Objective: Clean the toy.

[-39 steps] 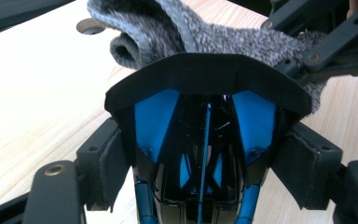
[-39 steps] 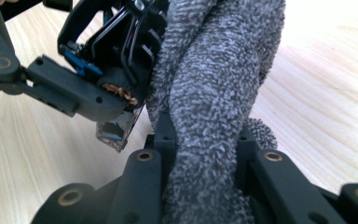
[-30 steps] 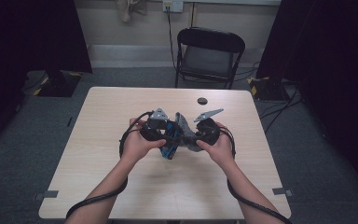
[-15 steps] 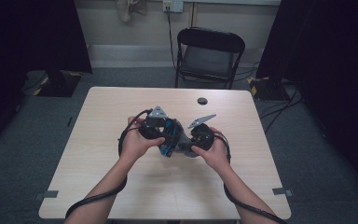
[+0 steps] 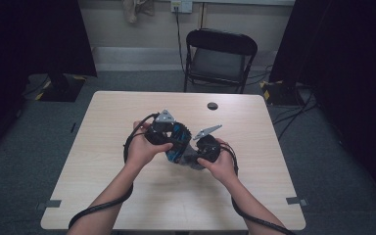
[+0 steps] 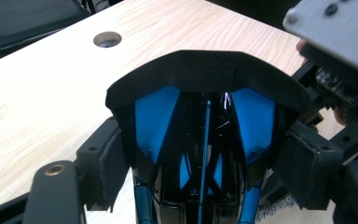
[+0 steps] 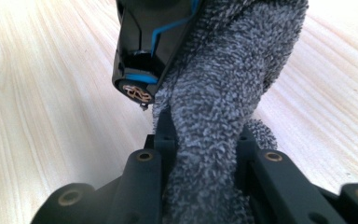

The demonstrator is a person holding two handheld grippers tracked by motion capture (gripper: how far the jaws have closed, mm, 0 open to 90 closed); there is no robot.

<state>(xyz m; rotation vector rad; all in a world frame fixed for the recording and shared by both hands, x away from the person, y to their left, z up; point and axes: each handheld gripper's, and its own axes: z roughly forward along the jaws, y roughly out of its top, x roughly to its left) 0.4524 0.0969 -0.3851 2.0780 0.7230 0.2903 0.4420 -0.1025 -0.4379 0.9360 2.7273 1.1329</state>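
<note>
Over the middle of the table [image 5: 112, 122] my left gripper [image 5: 170, 143] is shut on a black and blue plastic object [image 5: 177, 147]. In the left gripper view its pads [image 6: 109, 161] press on both sides of the object [image 6: 205, 84], whose blue panels face the camera. My right gripper [image 5: 195, 155] comes in from the right, shut on a grey terry cloth [image 5: 191, 160]. In the right gripper view the cloth [image 7: 223, 93] rises from between the jaws of the right gripper [image 7: 205, 140] and lies against the object [image 7: 149, 37]. The right gripper's body [image 6: 345, 56] sits close by in the left gripper view.
A round cable hole [image 5: 212, 105] sits near the table's far edge. A black folding chair [image 5: 220, 54] stands behind the table. Cables trail from both grippers along the forearms. Dark curtains flank the room.
My right gripper has slid a little down and toward the near edge with the cloth against the object. The left hand has kept still.
</note>
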